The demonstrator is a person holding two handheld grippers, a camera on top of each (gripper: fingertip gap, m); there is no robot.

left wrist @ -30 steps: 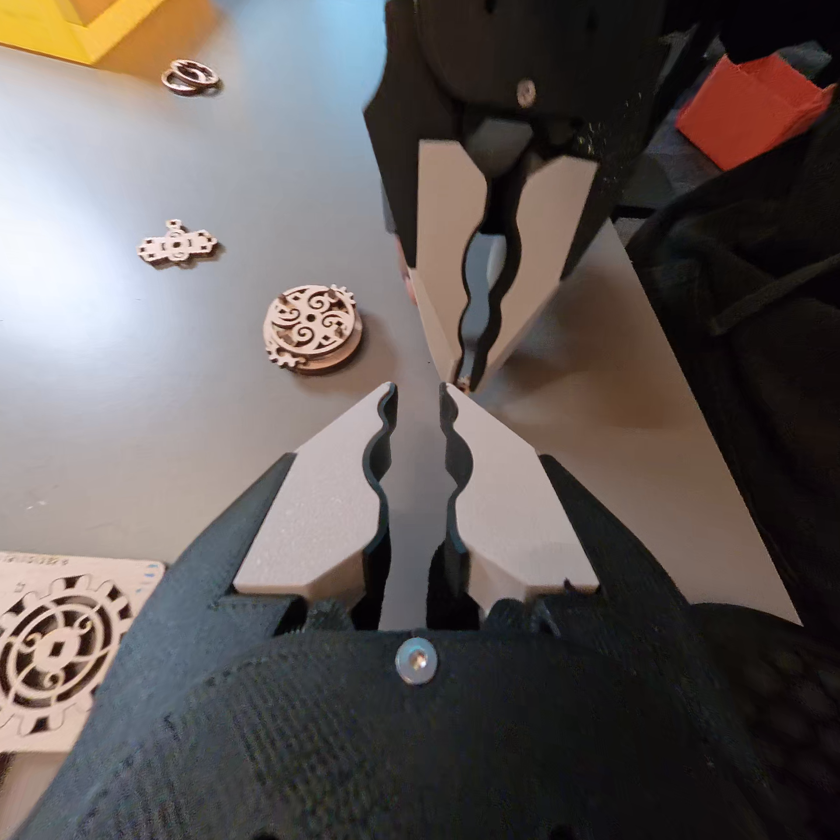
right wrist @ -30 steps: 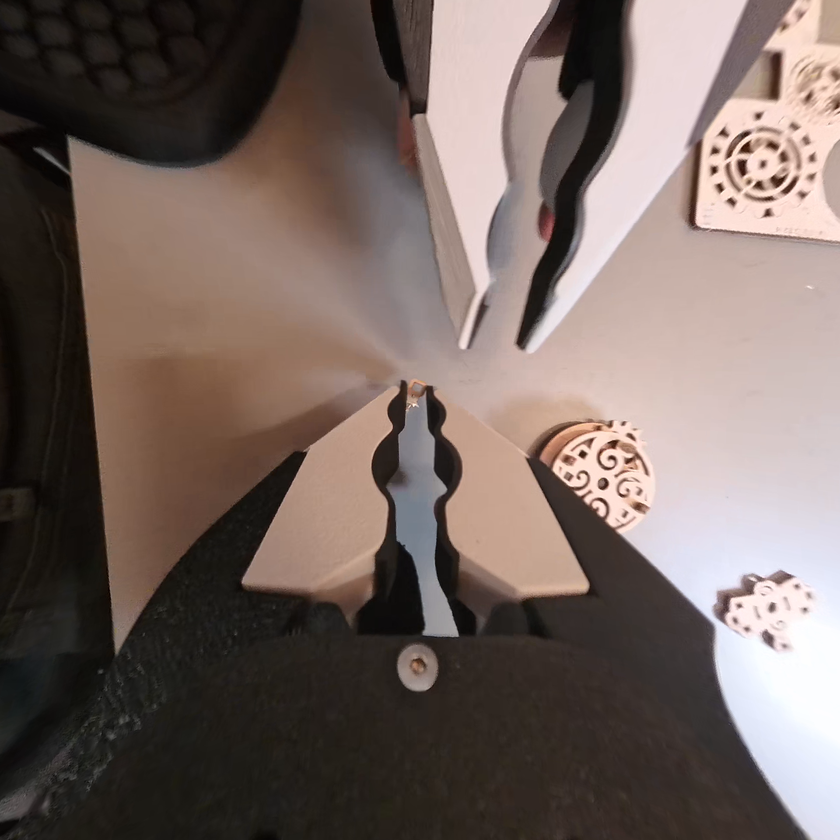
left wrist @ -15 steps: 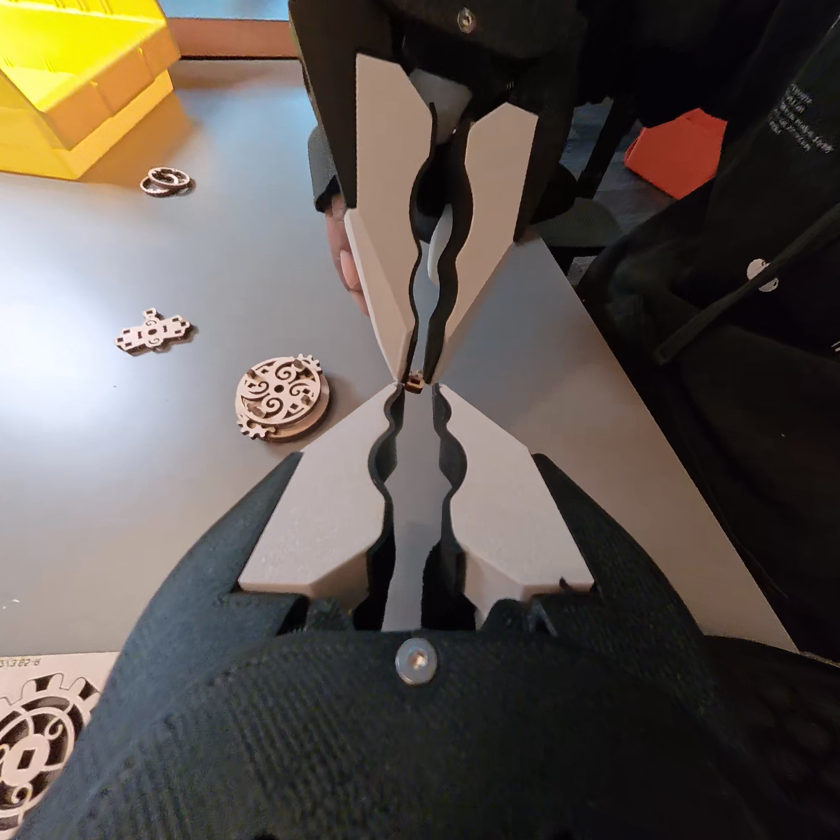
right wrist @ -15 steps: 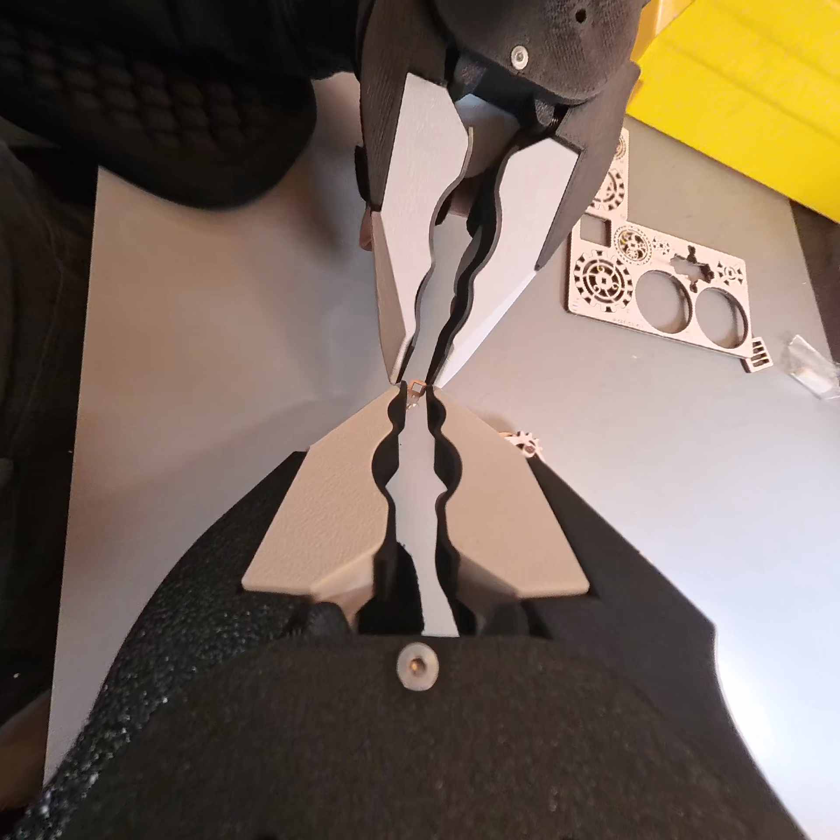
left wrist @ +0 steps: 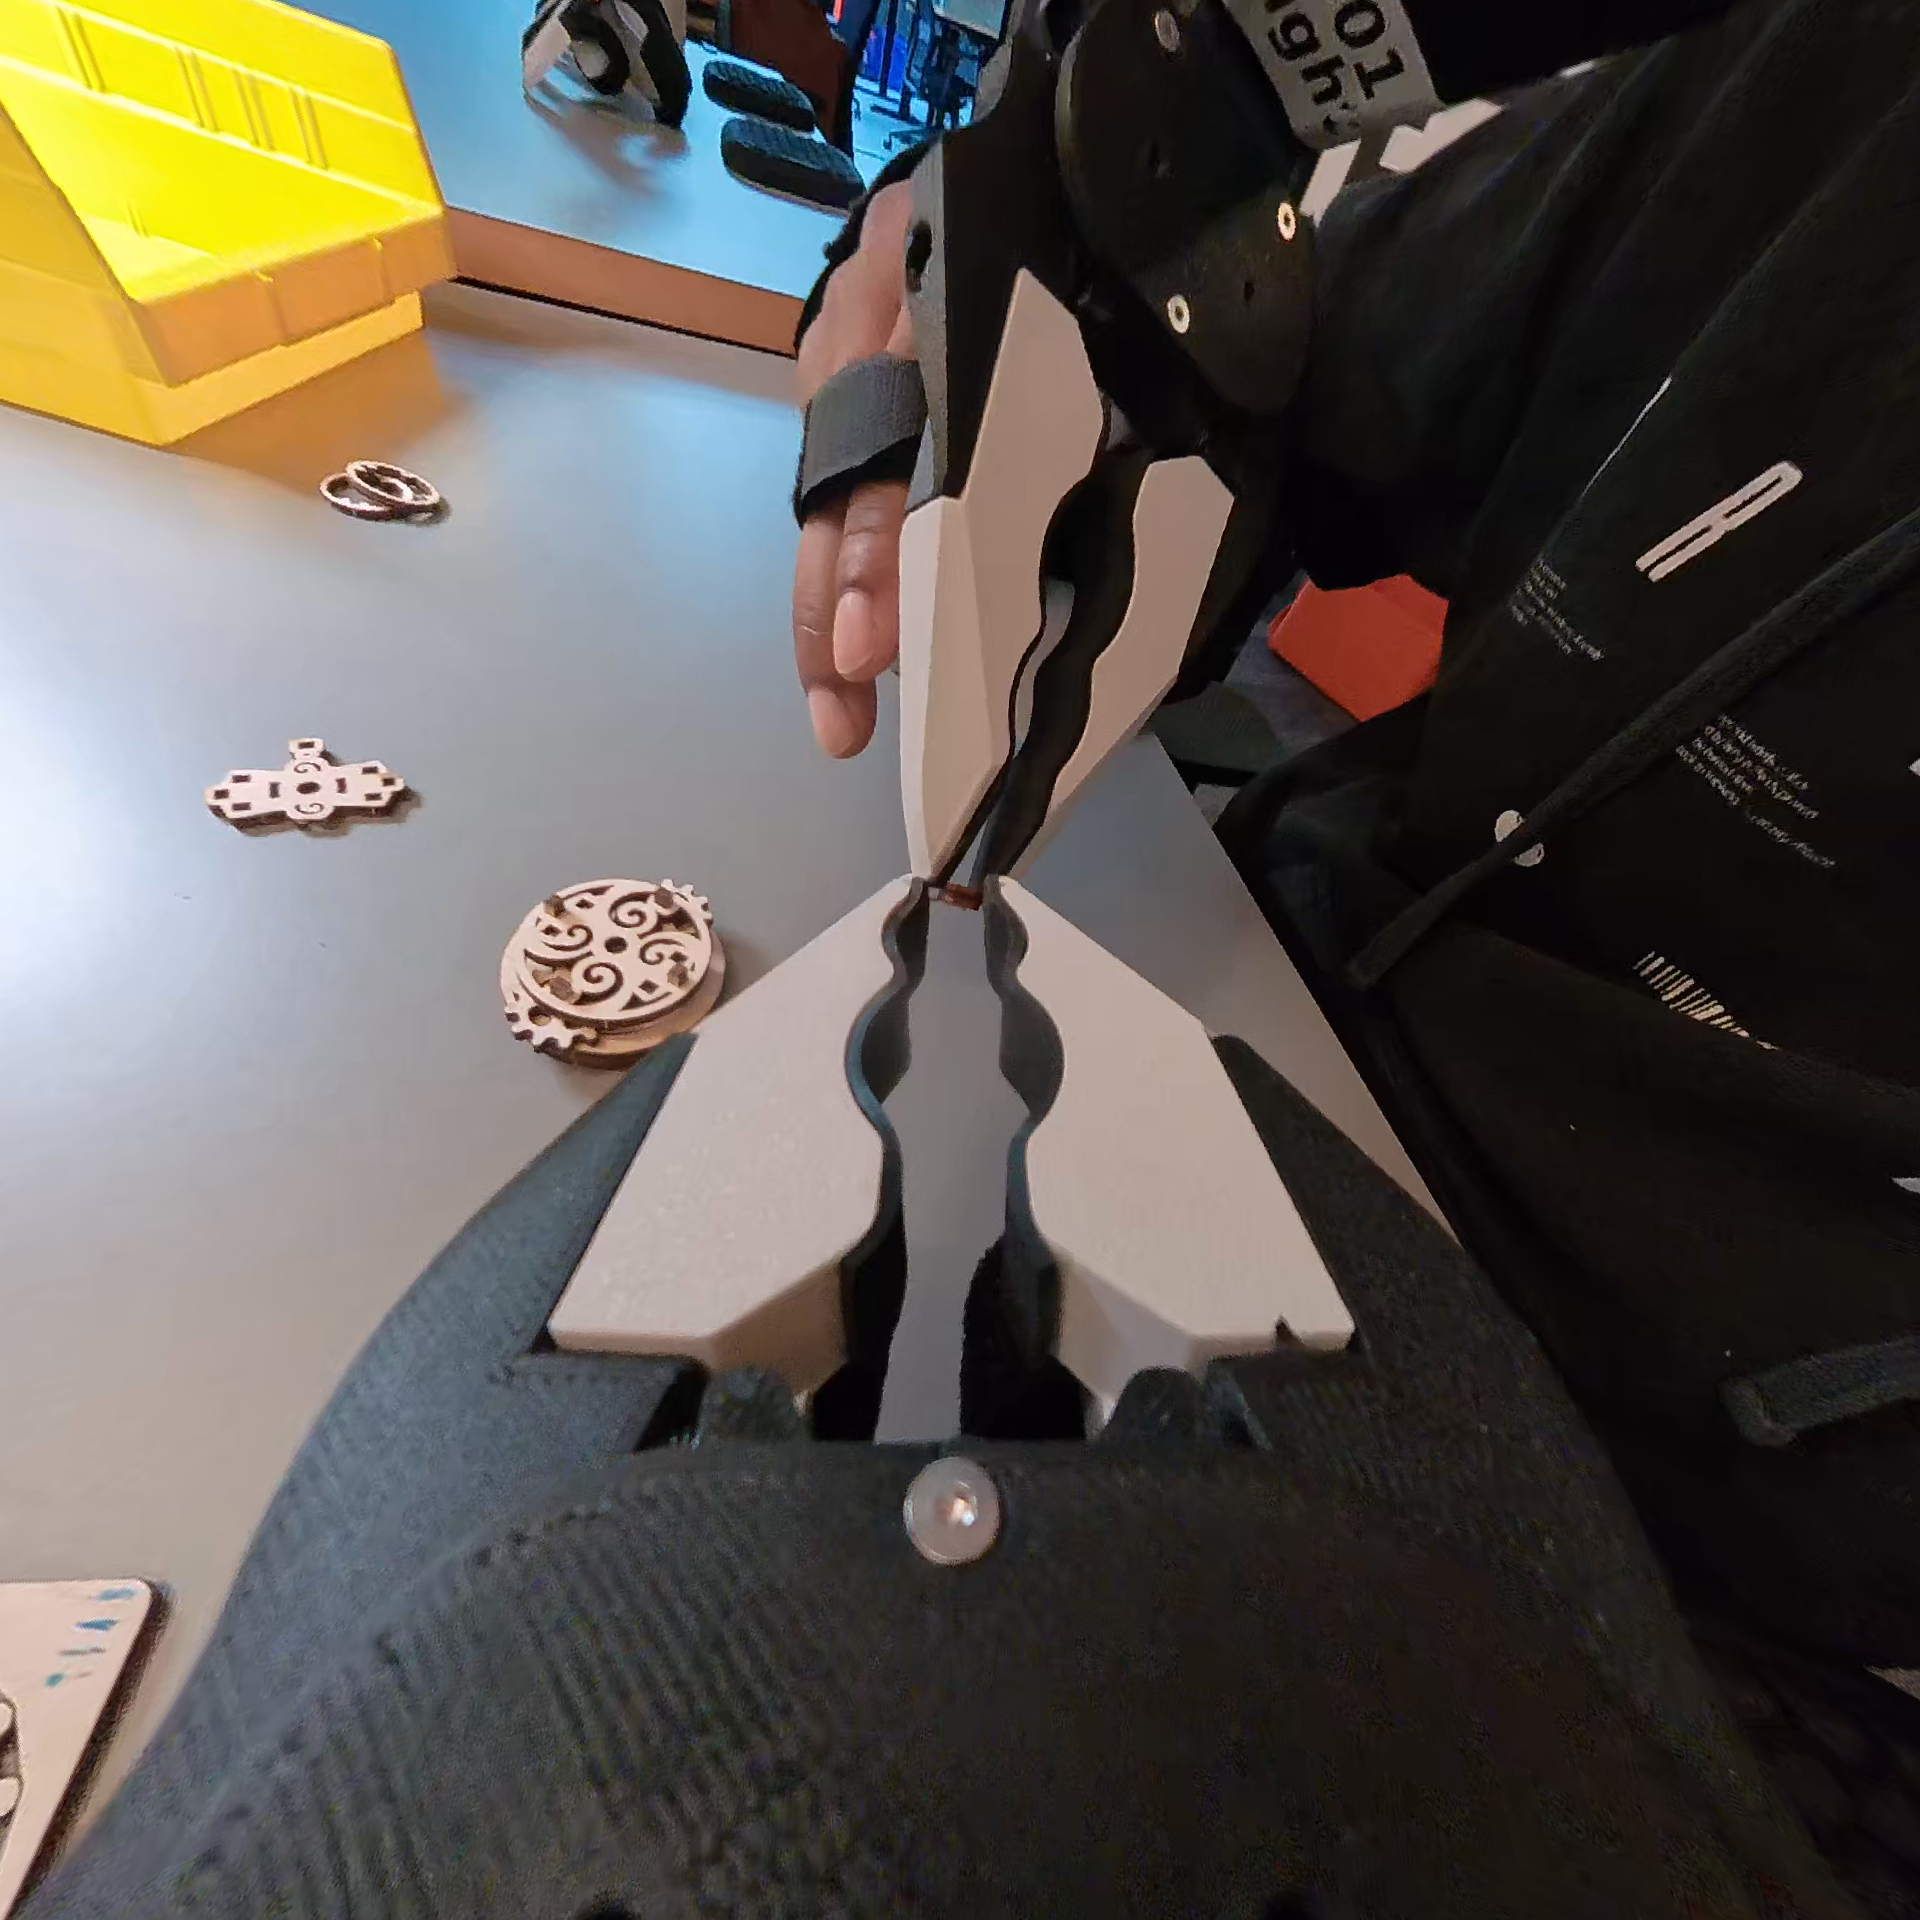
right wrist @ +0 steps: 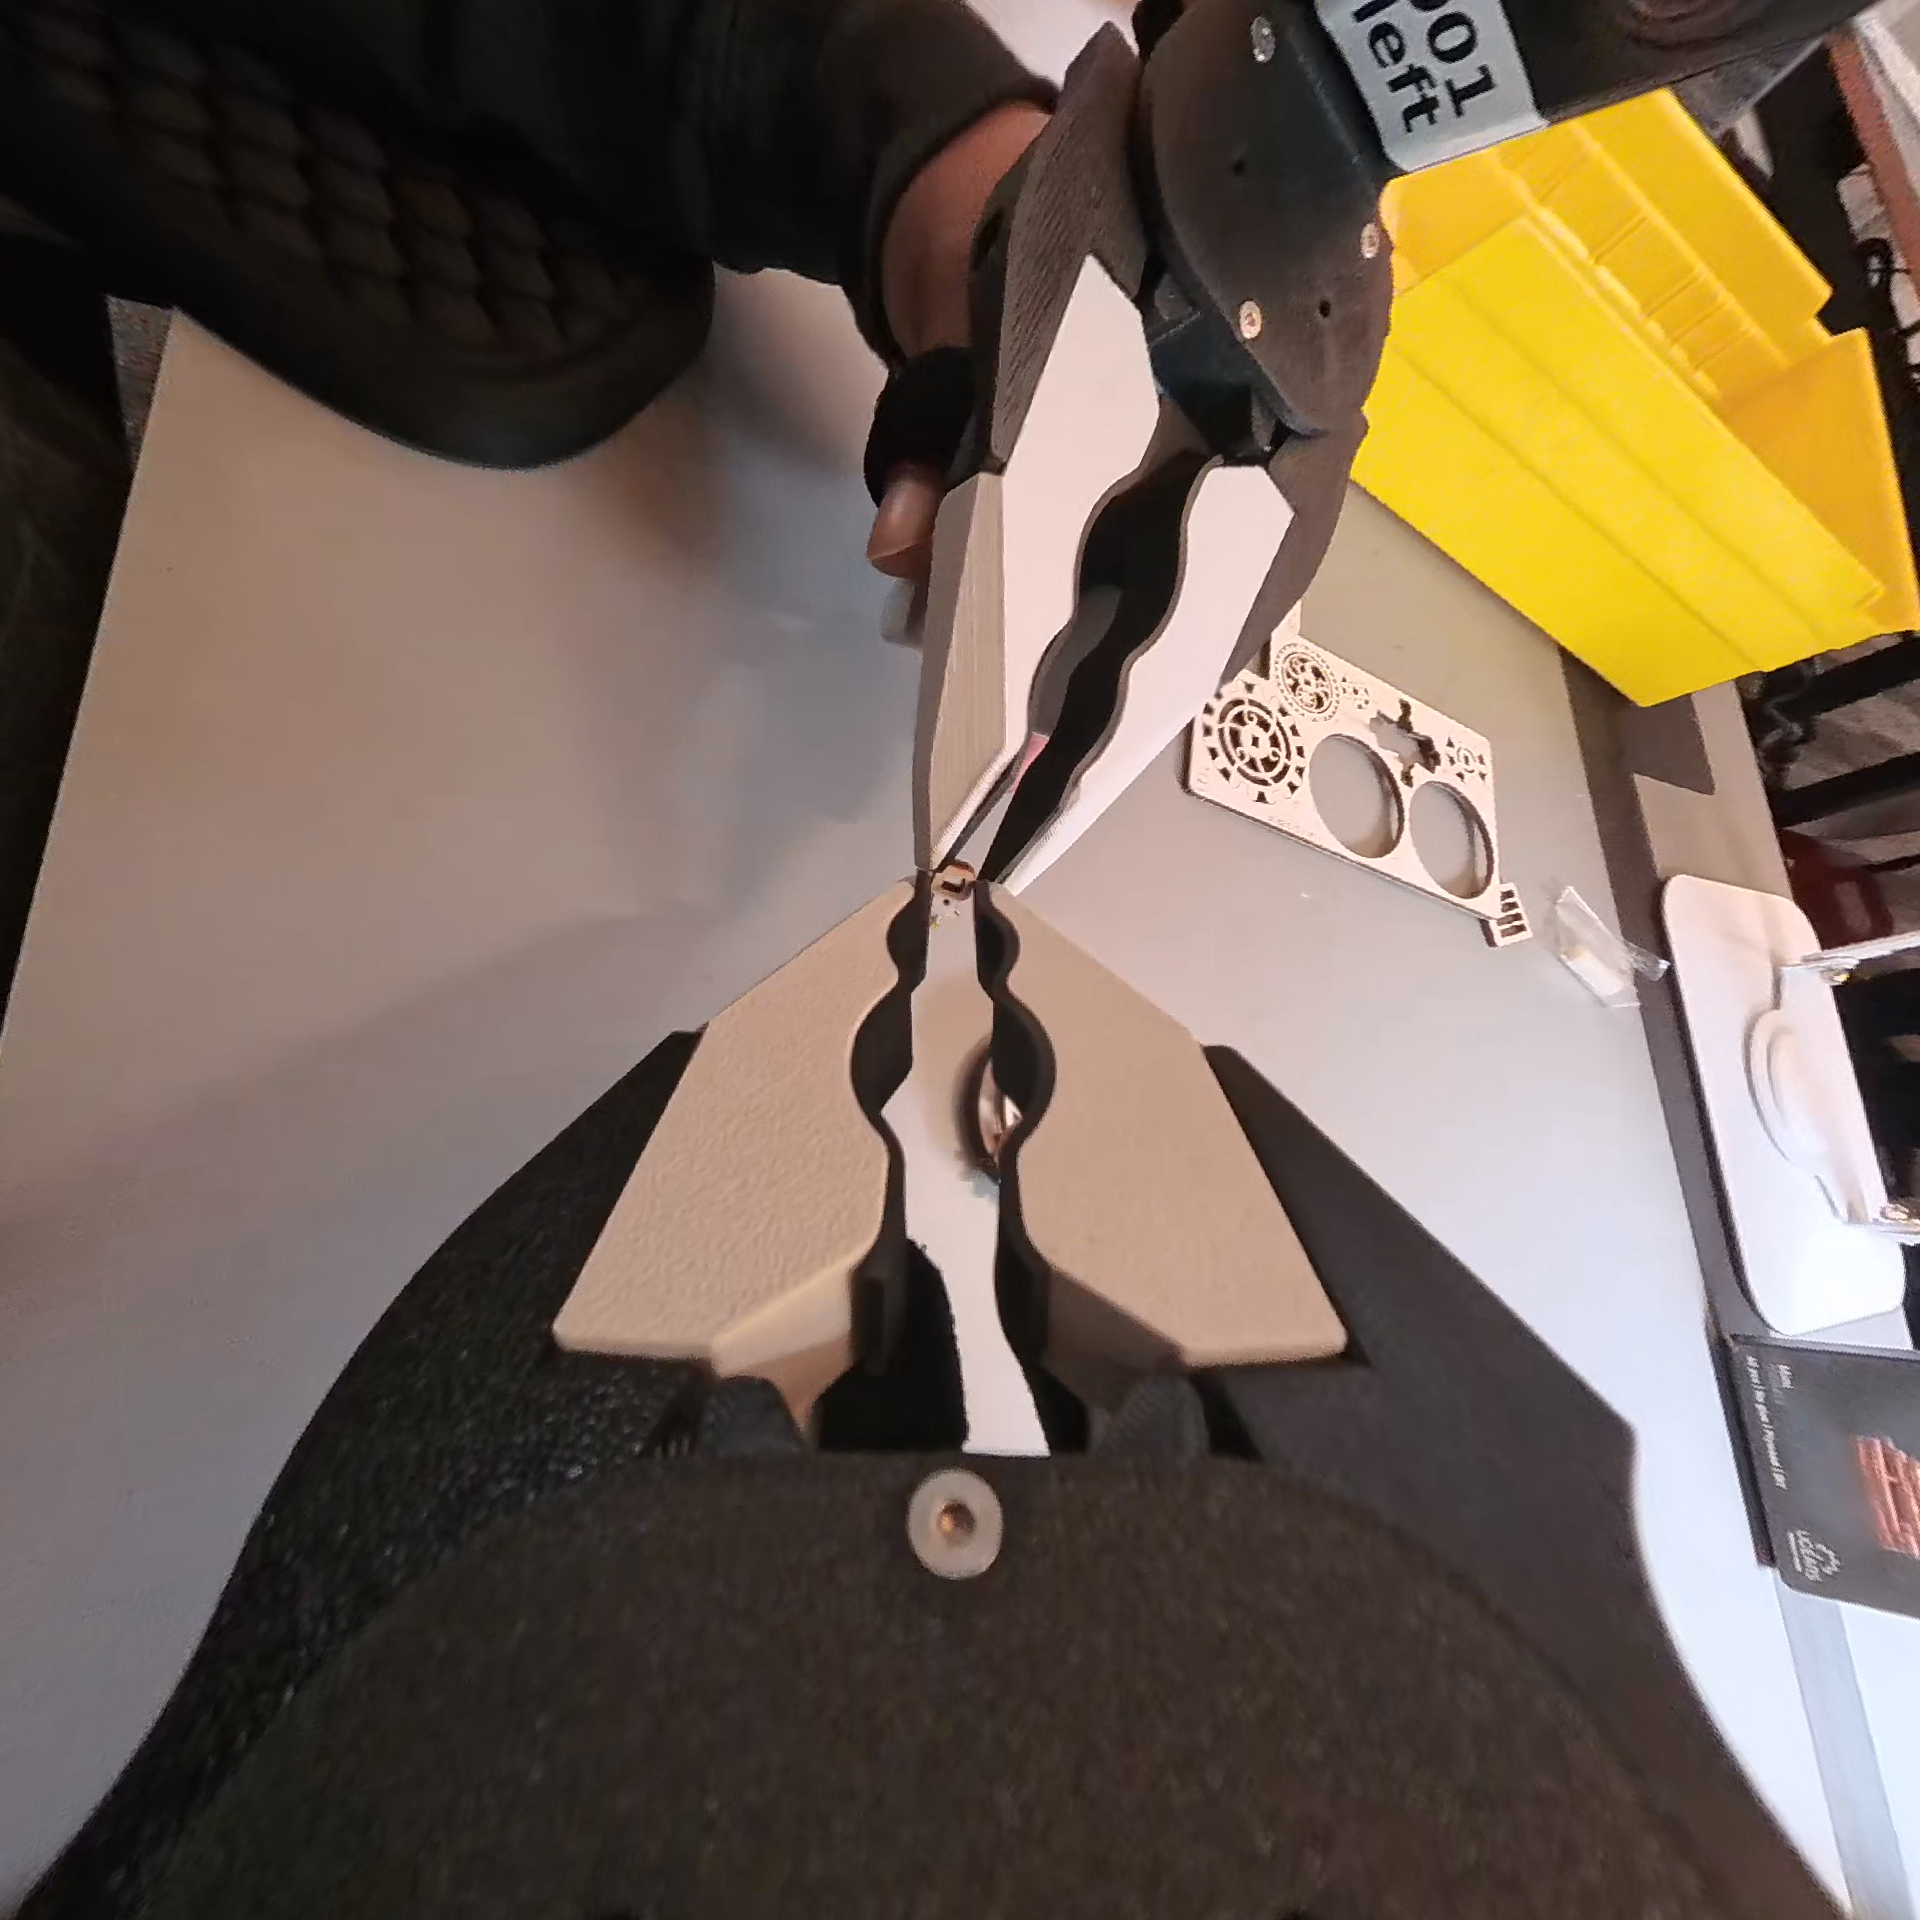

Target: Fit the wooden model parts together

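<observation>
A tiny square wooden piece (left wrist: pixel 961 896) is pinched in the tips of my right gripper (left wrist: pixel 966 868), which comes down from above in the left wrist view. My left gripper (left wrist: pixel 953 900) faces it tip to tip, its fingers a narrow gap apart on either side of the piece. The right wrist view shows the same meeting: the piece (right wrist: pixel 953 883) in my right gripper (right wrist: pixel 951 902), with the left gripper (right wrist: pixel 961 860) slanting in from above. A round wooden gear assembly (left wrist: pixel 613 971) lies flat on the grey table (left wrist: pixel 312 1195), left of both grippers.
A cross-shaped wooden part (left wrist: pixel 304 787) and two small rings (left wrist: pixel 381 490) lie farther left. A yellow bin (left wrist: pixel 197 208) stands at the back left. The punched wooden sheet (right wrist: pixel 1351 769), a white tray (right wrist: pixel 1766 1091) and a dark box (right wrist: pixel 1839 1475) are nearby. The table edge (left wrist: pixel 1299 956) runs along the person's dark clothing. My two grippers' fingertips are within a few centimetres of each other.
Both grippers have lifted and tilted, so more of the room shows. The left gripper's fingers have narrowed and its tips have met the right gripper's tips at the small piece.
</observation>
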